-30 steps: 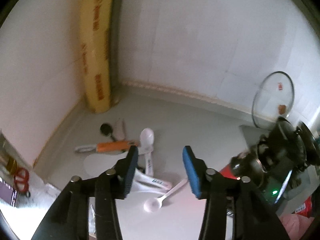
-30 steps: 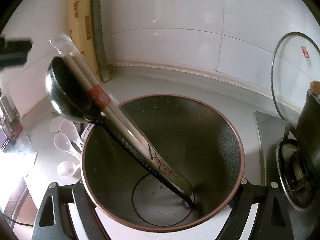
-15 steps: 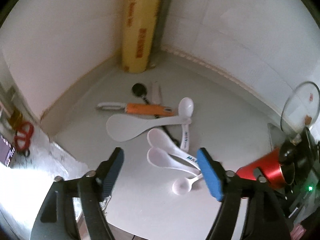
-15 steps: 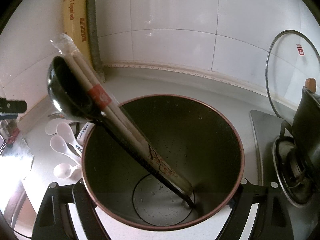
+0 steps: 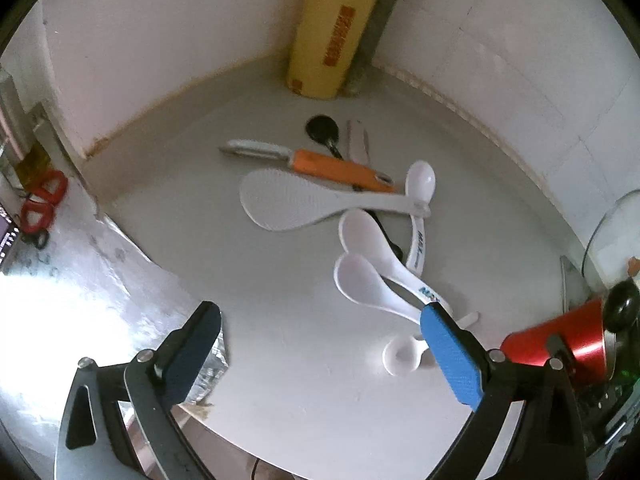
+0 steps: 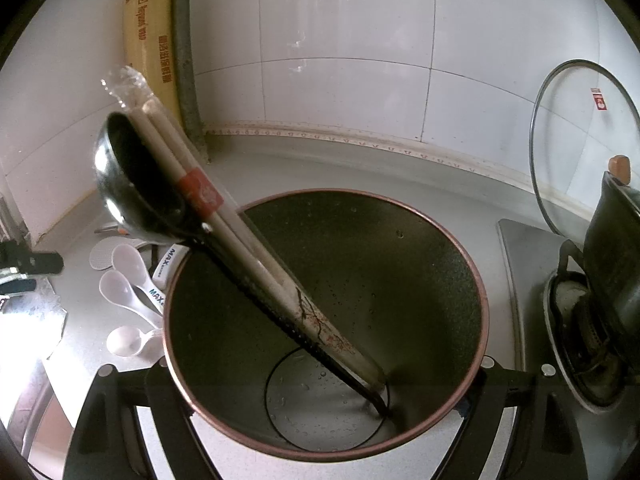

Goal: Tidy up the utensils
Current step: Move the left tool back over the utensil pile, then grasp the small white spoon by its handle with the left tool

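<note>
Loose utensils lie on the grey counter: a white rice paddle [image 5: 288, 200], an orange-handled peeler [image 5: 336, 166], a black spoon [image 5: 322, 128] and several white plastic spoons [image 5: 360, 284], the smallest [image 5: 400, 356] nearest my right finger. My left gripper [image 5: 320, 312] hovers over them pointing steeply down; its jaws are opening and nothing is between them. My right gripper [image 6: 326, 372] is shut on a red cup [image 6: 484, 300] with a dark inside. A black ladle [image 6: 132, 176] and wrapped chopsticks [image 6: 200, 192] lean in the cup.
A yellow roll of cling film [image 5: 336, 28] stands in the tiled corner. Crinkled foil [image 5: 100, 280] and red scissors [image 5: 40, 200] lie at the left. On the right stand a stove with a black pot [image 6: 612, 248] and a glass lid [image 6: 568, 140] against the wall.
My left gripper has sunk toward the utensils and rolled, and its jaws have spread much wider. The right gripper and the cup have stayed put.
</note>
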Available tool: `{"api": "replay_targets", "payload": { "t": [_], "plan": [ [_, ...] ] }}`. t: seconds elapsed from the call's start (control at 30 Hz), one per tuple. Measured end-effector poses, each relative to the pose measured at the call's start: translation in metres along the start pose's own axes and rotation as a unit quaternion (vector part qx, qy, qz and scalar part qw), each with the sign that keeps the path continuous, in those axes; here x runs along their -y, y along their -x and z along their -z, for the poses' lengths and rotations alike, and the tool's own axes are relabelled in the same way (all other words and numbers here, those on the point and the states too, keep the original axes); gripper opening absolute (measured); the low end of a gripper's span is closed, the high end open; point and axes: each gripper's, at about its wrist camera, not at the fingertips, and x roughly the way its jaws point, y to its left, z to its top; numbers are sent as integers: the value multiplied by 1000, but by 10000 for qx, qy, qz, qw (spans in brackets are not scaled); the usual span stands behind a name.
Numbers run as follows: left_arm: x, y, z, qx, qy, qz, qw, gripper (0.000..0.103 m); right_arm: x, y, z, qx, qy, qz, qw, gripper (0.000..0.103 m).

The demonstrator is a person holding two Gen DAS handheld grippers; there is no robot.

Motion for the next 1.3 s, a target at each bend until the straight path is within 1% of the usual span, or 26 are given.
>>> {"api": "replay_targets", "payload": {
  "t": [0.2, 0.3, 0.37, 0.5, 0.57, 0.63, 0.7, 0.8, 0.83, 0.87, 0.97, 1.0, 1.07, 1.13, 1.2, 1.3],
  "plan": [
    [13, -13, 10, -234, -79, 266, 9993, 100, 0, 0, 0, 0, 0, -1, 10000, 90],
    [18, -18, 14, -455, -136, 324, 9983, 100, 1, 0, 0, -2, -3, -2, 10000, 90],
    [18, -22, 16, -619, -85, 531, 9966, 100, 1, 1, 1, -5, -4, -2, 10000, 90],
    [18, -20, 18, -695, -8, 674, 9953, 100, 1, 1, 1, -4, -1, -4, 10000, 90],
    [18, -17, 18, -696, 28, 765, 9946, 97, 1, 1, 1, -7, 0, -3, 10000, 90],
    [19, -16, 18, -711, 46, 844, 9939, 90, 1, 1, 1, -6, 3, -5, 10000, 90],
    [20, -19, 17, -766, 66, 920, 9928, 76, 1, 1, 1, -10, 25, 9, 10000, 90],
    [17, -23, 18, -930, 230, 1132, 9889, 72, 2, 3, 3, -12, 28, 8, 10000, 90],
    [17, -25, 19, -966, 276, 1211, 9875, 66, 2, 3, 3, -11, 31, 7, 10000, 90],
    [17, -27, 20, -1019, 313, 1311, 9856, 63, 2, 2, 2, -10, 31, 5, 10000, 90],
    [17, -33, 23, -1113, 401, 1440, 9825, 58, 2, 2, 3, -13, 33, 6, 10000, 90],
    [17, -36, 22, -1132, 422, 1445, 9821, 54, 2, 2, 3, -13, 32, 5, 10000, 90],
    [18, -40, 23, -1181, 456, 1438, 9815, 53, 3, 3, 3, -14, 34, 1, 10000, 90],
    [18, -41, 23, -1198, 440, 1421, 9816, 49, 2, 2, 3, -14, 32, 10, 10000, 90],
    [19, -42, 22, -1212, 404, 1403, 9818, 39, 2, 3, 3, -14, 31, 10, 10000, 90],
    [21, -45, 22, -1220, 323, 1310, 9833, 30, 1, 3, 3, -14, 29, 12, 10000, 90]
  ]
}}
